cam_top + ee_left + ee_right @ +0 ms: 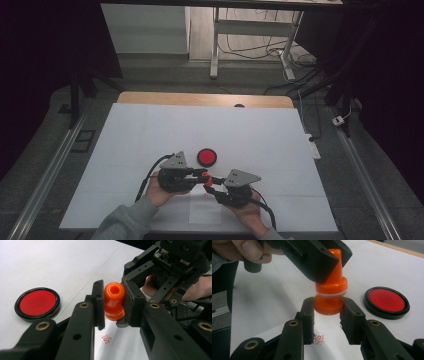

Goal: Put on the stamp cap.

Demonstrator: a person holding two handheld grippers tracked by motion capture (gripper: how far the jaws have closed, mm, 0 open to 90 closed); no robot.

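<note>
From the high view, the two hands come in from the bottom edge and meet over the white surface. The left claw and the right claw point toward each other, with a small orange stamp caught between them. The stamp sits just nearer the person than the red ink pad, which lies flat on the surface, close by but apart from the stamp. A sheet of white paper lies under the claws, on the person's side of the ink pad.

In the left gripper view, the left claw is closed down on the stamp, its two black jaws pressed against the stamp's upper, narrower part from either side. The ink pad lies to the left of the stamp here, on the surface. The right claw, with a hand behind it, comes in from the upper right of the stamp. Below the stamp, a red stamped mark shows on the paper.

In the right gripper view, the right claw is clamped on the stamp's wider lower piece, jaws tight on both sides. The left claw holds the top of the stamp from above. The ink pad lies to the right of the stamp. The red mark sits on the paper just below the stamp.
</note>
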